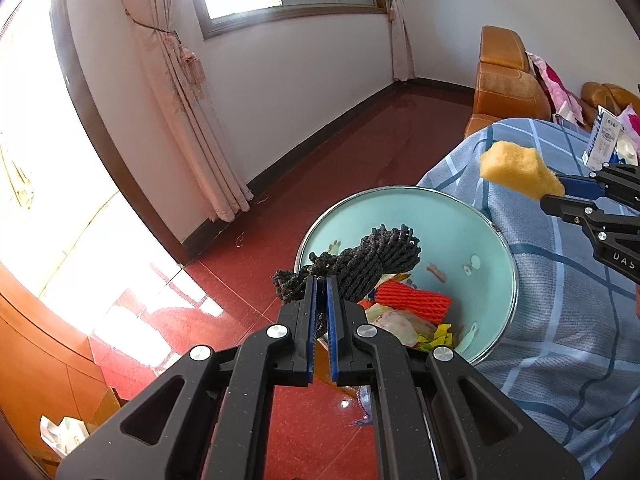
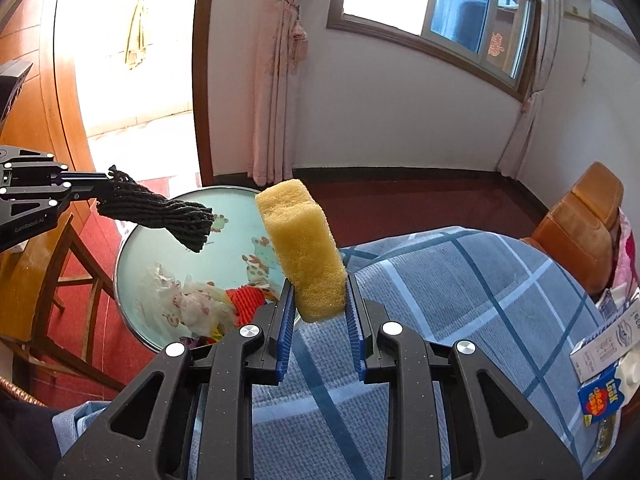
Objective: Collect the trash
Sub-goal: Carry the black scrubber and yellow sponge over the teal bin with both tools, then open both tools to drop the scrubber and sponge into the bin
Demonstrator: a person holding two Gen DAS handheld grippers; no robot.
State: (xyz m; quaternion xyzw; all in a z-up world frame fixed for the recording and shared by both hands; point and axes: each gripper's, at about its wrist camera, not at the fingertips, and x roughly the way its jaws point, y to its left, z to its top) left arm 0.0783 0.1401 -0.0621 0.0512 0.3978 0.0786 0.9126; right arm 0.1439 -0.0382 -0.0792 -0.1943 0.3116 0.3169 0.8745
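I have 2 pieces of trash in the air, so this is the carry-and-drop step. My left claw [image 1: 321,280] is pressed almost together on the end of a black net [image 1: 372,262], which hangs over the near rim of the bin [image 1: 496,248]. My right claw [image 2: 319,298] pinches the lower end of a yellow sponge [image 2: 302,244], upright between the pads, above the blue checked cloth [image 2: 460,280] just beside the bin. Inside the bin already lie a red net [image 1: 416,300] and crumpled wrappers [image 1: 400,326]. Next, I judge, the left claw only needs to spread, since the net is over the opening. The sponge must first travel sideways past the rim before I let go, or it lands on the cloth.
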